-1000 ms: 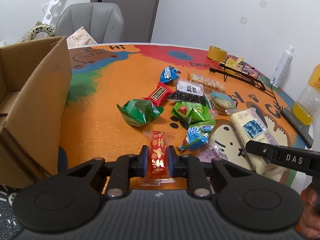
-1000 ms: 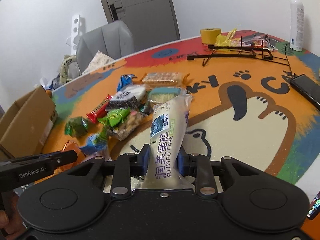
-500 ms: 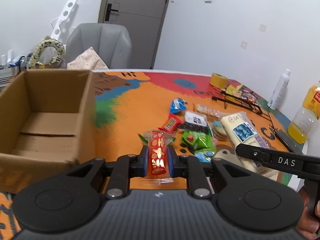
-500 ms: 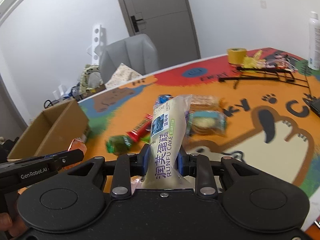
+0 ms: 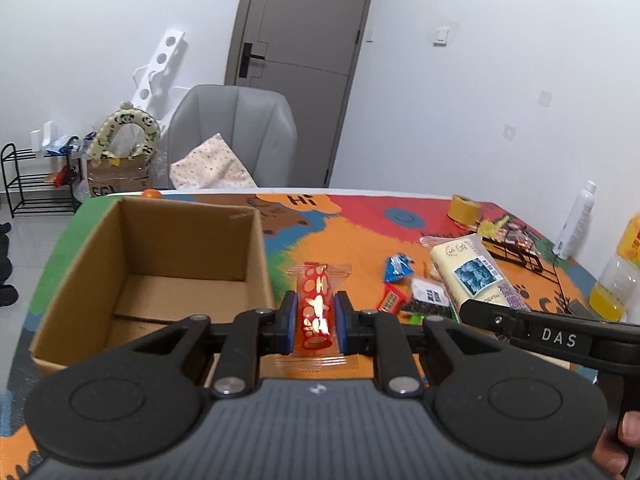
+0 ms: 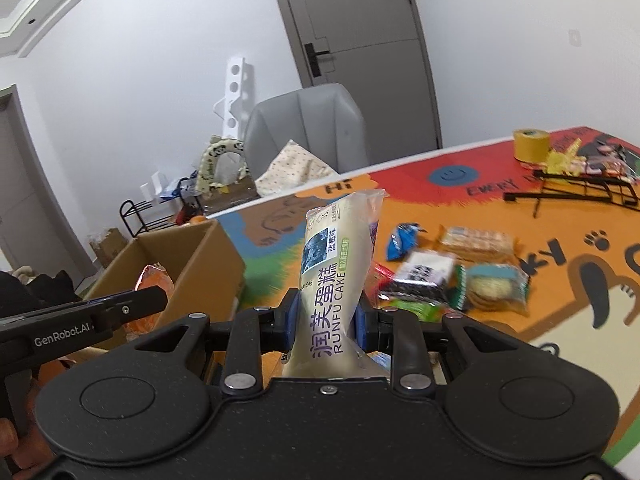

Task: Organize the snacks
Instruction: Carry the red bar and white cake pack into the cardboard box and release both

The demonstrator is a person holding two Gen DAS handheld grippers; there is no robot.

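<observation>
The left gripper [image 5: 314, 318] is closed on a red snack packet [image 5: 316, 304], its blue-padded fingers [image 5: 289, 320] pressing both long sides so the packet stands nearly upright between them, held above the tabletop [image 5: 352, 216]. In the left wrist view the packet sits just right of the near right corner of the open cardboard box [image 5: 160, 248], not over its opening.

The right gripper [image 6: 326, 322] is clamped on a cream Runfu cake pack [image 6: 336, 276], which rises from between the fingers and tilts slightly right, clear of the tabletop. In the left wrist view this same pack [image 5: 470, 270] shows at the right, above the dark bar of the right gripper. In the right wrist view the left gripper's bar crosses the lower left, with the orange-red packet showing past its tip, in front of the box [image 6: 180, 264].

Beyond the grippers, loose snacks lie on the colourful tabletop: a blue packet [image 6: 402, 240], a black-and-white packet [image 6: 422, 276], a green packet [image 6: 416, 309], a round biscuit pack [image 6: 496, 286] and a cracker pack [image 6: 476, 242]. Further back stand a roll of yellow tape [image 6: 531, 145] and a black wire rack [image 6: 580, 192].

At the far right of the left wrist view are a white spray bottle [image 5: 576, 222] and a bottle of orange drink [image 5: 618, 276]. Behind the table sits a grey chair [image 5: 234, 132] before a grey door [image 5: 300, 68].
</observation>
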